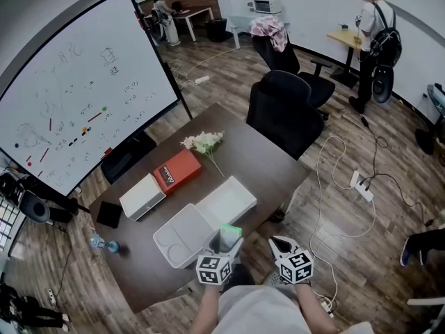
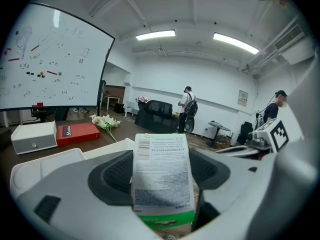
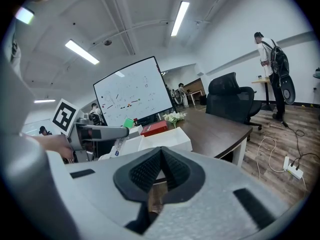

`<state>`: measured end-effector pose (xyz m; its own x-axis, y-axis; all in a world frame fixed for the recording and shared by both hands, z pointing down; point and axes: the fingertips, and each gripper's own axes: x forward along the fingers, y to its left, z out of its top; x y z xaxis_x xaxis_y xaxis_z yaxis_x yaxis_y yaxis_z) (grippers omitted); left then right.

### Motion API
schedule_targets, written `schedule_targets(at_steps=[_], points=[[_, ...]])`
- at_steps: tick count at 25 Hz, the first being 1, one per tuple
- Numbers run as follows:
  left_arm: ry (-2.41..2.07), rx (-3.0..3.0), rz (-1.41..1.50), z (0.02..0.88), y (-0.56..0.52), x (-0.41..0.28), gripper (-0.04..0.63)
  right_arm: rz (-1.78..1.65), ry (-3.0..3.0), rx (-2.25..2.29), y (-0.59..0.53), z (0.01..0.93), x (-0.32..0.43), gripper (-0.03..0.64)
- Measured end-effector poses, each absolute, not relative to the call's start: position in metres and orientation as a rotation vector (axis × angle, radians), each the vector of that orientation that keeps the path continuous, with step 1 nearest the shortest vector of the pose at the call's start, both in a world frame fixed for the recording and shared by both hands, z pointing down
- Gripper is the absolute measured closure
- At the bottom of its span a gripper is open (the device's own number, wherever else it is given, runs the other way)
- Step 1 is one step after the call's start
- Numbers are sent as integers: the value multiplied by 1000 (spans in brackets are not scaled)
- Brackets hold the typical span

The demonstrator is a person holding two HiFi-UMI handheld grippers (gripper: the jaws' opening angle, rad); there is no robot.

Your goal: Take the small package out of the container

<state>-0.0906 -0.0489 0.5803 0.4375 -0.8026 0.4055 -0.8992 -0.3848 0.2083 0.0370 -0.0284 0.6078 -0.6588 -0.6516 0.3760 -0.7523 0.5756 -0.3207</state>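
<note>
We hold the small package [image 2: 162,176] in the left gripper [image 1: 224,245]. Its fingers [image 2: 112,176] are squeezed on the package from both sides, and the package stands up tall between them. Most of it pokes out past the fingers. From the head view it hangs over the near corner of the white container [image 1: 167,245], close to the near edge of the desk [image 1: 264,165]. It looks lifted up out of the container, not lying in it.

The right gripper [image 1: 281,245] floats just to the right, past the edge of the desk. Its fingers [image 3: 145,171] are pressed together with nothing in them.

Here is what we think could go wrong. The package is thin and light, and we hold only a small part of it. If we swing it fast, it could tip or slide out of the fingers. If it slips now, it could fall back into the container, and then we must pick it up again. If we carry it out past the desk edge, it could drop onto the floor [image 1: 361,138]. The right gripper is closed, so it cannot catch anything. We could also bump the container as we pull back, and push it toward the edge.
</note>
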Motion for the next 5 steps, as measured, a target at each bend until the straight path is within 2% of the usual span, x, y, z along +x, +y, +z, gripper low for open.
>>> schedule_targets(at_steps=[5], points=[[-1444,2296,332,579,-47,-91,264,678,-2589,1169,-27,606,37,615]])
